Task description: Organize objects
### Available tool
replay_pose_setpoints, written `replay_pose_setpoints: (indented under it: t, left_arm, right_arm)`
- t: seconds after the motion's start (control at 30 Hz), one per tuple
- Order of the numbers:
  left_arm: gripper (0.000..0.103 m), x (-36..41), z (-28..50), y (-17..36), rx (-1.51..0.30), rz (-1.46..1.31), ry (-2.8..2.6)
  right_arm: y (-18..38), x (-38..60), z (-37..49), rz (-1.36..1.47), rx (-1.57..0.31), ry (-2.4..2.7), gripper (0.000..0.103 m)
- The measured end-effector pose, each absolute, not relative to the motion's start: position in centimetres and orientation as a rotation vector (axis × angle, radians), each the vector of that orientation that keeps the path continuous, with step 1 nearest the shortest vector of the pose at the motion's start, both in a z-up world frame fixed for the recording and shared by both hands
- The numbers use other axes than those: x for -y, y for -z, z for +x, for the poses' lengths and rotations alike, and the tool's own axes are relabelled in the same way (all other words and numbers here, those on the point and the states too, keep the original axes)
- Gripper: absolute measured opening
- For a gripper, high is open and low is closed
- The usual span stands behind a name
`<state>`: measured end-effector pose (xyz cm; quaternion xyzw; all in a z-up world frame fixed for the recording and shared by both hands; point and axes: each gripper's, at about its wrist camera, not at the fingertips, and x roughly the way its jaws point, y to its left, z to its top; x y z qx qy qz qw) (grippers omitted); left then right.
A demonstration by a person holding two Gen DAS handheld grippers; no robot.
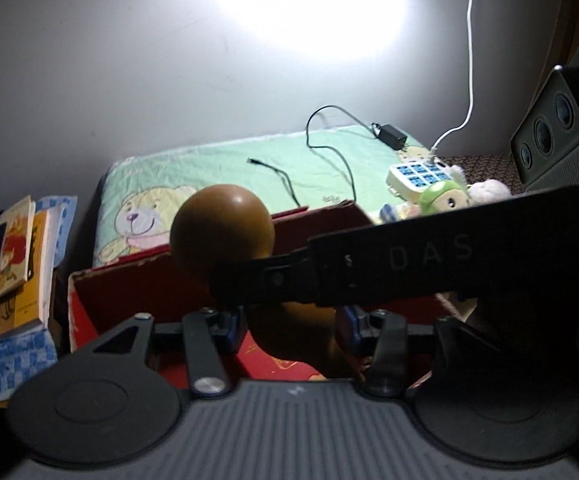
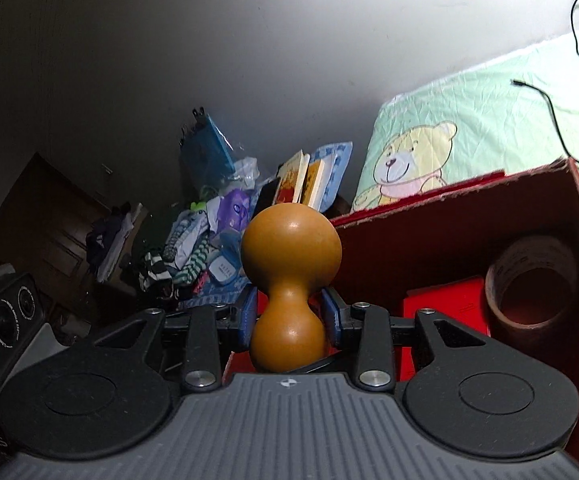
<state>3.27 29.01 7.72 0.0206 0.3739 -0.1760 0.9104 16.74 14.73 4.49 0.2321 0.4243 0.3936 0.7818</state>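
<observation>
Right hand-held gripper [image 2: 289,316] grasps a smooth orange-brown wooden gourd [image 2: 289,280] by its waist above the red cardboard box [image 2: 449,232]; lower gently, clear of the tape roll [image 2: 529,284]. Left hand-held gripper [image 1: 289,320]: grip unclear.

- The right gripper [image 2: 289,314] clamps a brown wooden gourd-shaped piece [image 2: 291,276] at its narrow waist, blue fingers [image 2: 249,316] pressed against both sides.
- The piece stands upright, its larger bulb on top, above the left edge of a red cardboard box [image 2: 449,216].
- Inside the box, on the right, a roll of brown tape [image 2: 531,284] lies against the wall beside a flat red item [image 2: 445,304].
- Beyond the box, a green cloth with a bear print [image 2: 469,128] carries a black cable [image 2: 557,120].
- Far left of the box, books [image 2: 301,180] stand near a heap of clothes and packets [image 2: 209,236].
- The other gripper's camera housing [image 2: 1,324] shows at the near left edge.
</observation>
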Motion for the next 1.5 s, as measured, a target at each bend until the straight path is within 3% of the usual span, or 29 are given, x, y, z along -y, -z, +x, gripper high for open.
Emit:
replay_pose_setpoints:
  t: [0.4, 0.77, 1.03, 1.1, 1.5]
  left_arm:
    - [0.046, -31.5, 7.2, -1.0, -1.010, -0.018, 0.289]
    - [0.051, -31.3, 8.0, 1.7, -1.123, 0.029, 0.225]
    - [0.060, -32.1, 7.9, 1.8, -1.117, 0.021, 0.220]
    - [0.068, -32.2, 8.0, 1.9, -1.114, 0.041, 0.215]
    - [0.073, -32.9, 7.6, 2.0, -1.104, 0.085, 0.238]
  right_arm:
    - [0.8, -17.3, 18.4, 0.503, -1.203, -0.821, 0.038]
    - [2.2, -17.8, 18.4, 0.481, -1.317, -0.741, 0.037]
    - [2.7, -17.8, 18.4, 0.490, -1.316, -0.730, 0.038]
    - [2.8, -17.6, 18.3, 0.498, -1.305, -0.730, 0.038]
    - [2.6, -17.6, 18.3, 0.503, -1.254, -0.742, 0.038]
